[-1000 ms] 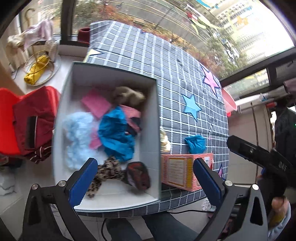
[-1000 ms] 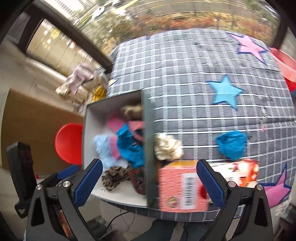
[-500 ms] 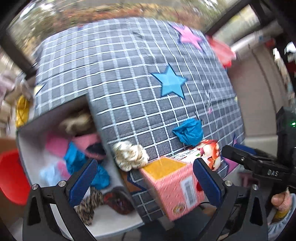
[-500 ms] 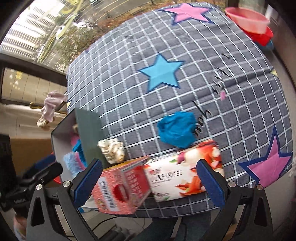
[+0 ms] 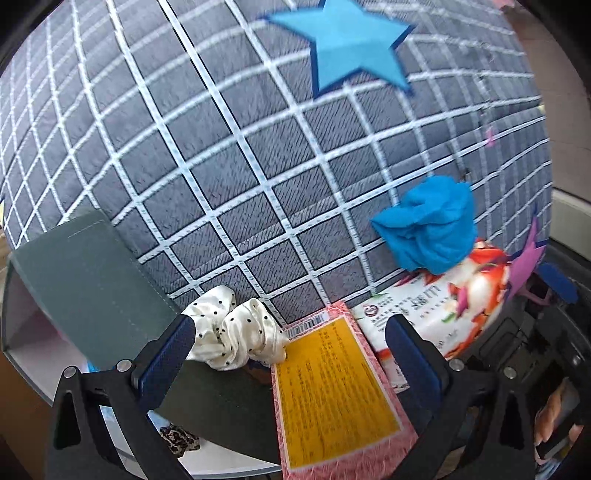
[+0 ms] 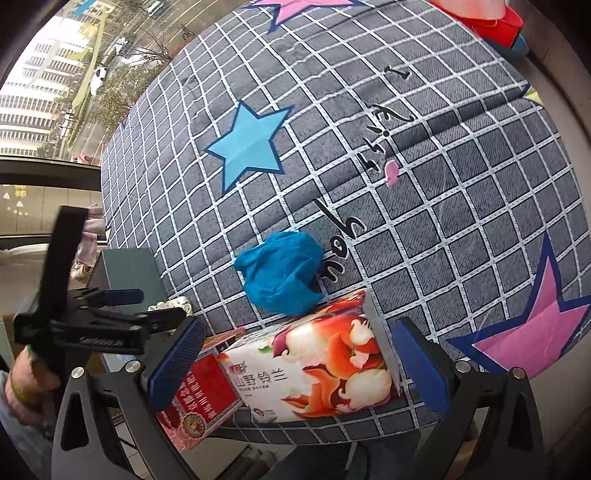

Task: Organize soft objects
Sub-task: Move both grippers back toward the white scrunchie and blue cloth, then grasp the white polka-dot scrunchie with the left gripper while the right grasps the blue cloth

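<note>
A cream dotted scrunchie (image 5: 232, 334) lies on the checked cloth against the grey box wall (image 5: 92, 273), just beyond my left gripper (image 5: 288, 354), which is open over it and the pink carton (image 5: 332, 398). A crumpled blue cloth (image 5: 428, 225) (image 6: 282, 271) sits on the cloth behind the tissue pack (image 6: 314, 365). My right gripper (image 6: 295, 362) is open, its fingers on either side of the tissue pack's near face. The left gripper (image 6: 122, 299) shows at the left of the right wrist view, in a person's hand.
The grey box (image 6: 129, 273) stands at the table's left edge; a leopard-print item (image 5: 181, 439) lies inside. The pink carton (image 6: 199, 398) and tissue pack (image 5: 443, 306) line the near edge. Red and pink bowls (image 6: 487, 14) sit at the far right corner.
Both grippers have dropped lower and closer to the table's near edge. The left one swung right, off the box interior, toward the scrunchie. The right one moved right toward the tissue pack.
</note>
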`<state>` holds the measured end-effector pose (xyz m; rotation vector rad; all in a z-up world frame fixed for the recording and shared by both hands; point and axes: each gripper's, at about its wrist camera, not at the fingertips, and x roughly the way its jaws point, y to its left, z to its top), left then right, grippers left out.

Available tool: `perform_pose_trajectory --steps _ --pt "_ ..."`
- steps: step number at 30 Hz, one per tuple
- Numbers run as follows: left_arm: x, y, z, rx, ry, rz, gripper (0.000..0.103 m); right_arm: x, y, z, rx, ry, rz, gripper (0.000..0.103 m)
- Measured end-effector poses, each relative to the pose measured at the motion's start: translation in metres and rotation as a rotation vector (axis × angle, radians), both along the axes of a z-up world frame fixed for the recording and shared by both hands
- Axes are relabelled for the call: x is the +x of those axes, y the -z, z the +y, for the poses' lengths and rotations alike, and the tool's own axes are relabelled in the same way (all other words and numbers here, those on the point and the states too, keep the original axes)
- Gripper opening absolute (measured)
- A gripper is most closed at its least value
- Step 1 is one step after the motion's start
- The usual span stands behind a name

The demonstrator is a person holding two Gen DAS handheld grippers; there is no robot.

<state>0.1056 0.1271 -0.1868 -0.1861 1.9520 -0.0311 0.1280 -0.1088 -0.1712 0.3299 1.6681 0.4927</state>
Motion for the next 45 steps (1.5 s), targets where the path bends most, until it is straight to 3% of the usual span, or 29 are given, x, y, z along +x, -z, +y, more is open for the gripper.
perform_pose_trajectory --steps 9,22,24,26,29,31,33,40,45 --pt "-0.008 0.039 -0.004 0.064 0.034 0.17 0.103 0.011 0.027 0.02 0.019 -0.063 0.041 0.102" --pt "-0.027 0.065 -0.017 0.109 0.071 0.257 0.102 0.019 0.071 0.062 -0.033 -0.177 0.075 0.102" --pt "-0.025 0.072 -0.017 0.123 0.068 0.275 0.102 0.018 0.074 0.066 -0.043 -0.186 0.078 0.09" --pt "-0.024 0.076 -0.015 0.119 0.059 0.29 0.099 0.018 0.078 0.066 -0.023 -0.189 0.098 0.043" --pt "-0.024 0.085 -0.017 0.115 0.076 0.3 0.067 0.016 0.078 0.063 0.012 -0.173 0.101 0.035" --pt "-0.02 0.085 -0.029 0.111 0.089 0.289 0.036 0.018 0.074 0.055 0.026 -0.152 0.091 0.035" --pt "-0.015 0.08 -0.035 0.082 0.083 0.253 0.02 0.022 0.073 0.045 0.033 -0.127 0.09 0.035" --pt "0.011 0.044 -0.052 0.014 0.044 0.066 0.016 0.036 0.066 0.012 0.031 -0.048 0.059 0.035" --pt "0.041 0.003 -0.059 -0.001 0.011 -0.134 0.016 0.048 0.058 0.0 0.018 -0.024 0.036 0.035"
